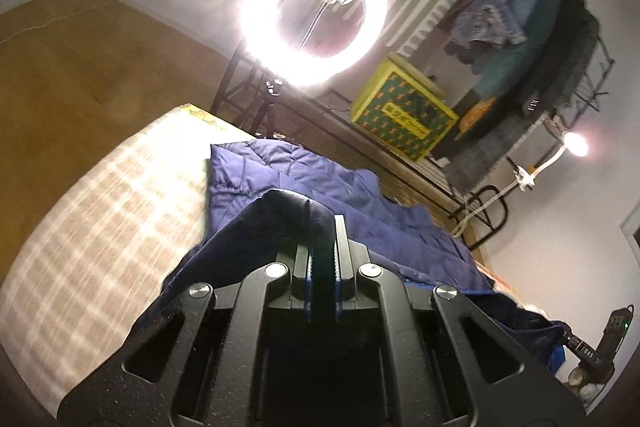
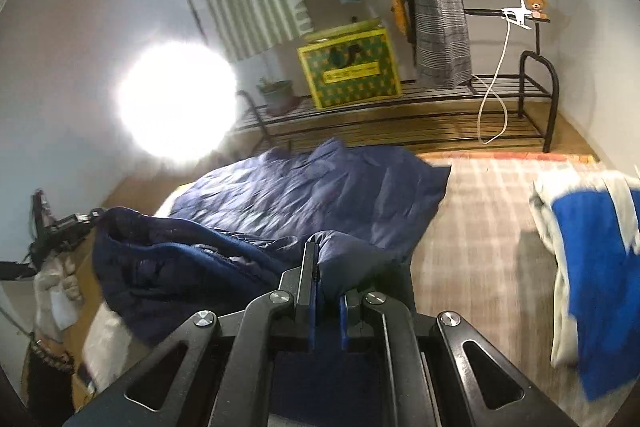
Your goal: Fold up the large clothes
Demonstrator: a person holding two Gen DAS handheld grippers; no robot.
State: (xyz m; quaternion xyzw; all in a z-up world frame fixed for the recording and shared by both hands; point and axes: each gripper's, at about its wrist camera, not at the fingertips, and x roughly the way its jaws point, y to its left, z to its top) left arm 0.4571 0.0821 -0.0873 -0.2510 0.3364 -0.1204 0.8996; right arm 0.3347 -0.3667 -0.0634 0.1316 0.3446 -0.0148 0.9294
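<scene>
A fold of the dark navy quilted puffer jacket [image 1: 304,187] is pinched in the closed left gripper [image 1: 322,227], and another edge of it in the closed right gripper [image 2: 326,259]. The jacket's lifted part is draped over its flat remainder on the pale checked bed cover [image 2: 480,211] (a white and blue garment [image 2: 592,267] lies well apart). A first fold seems under way; smoothing and further folds are left. Its long axis appears to run away from both grippers towards the black metal rack [image 2: 400,123].
</scene>
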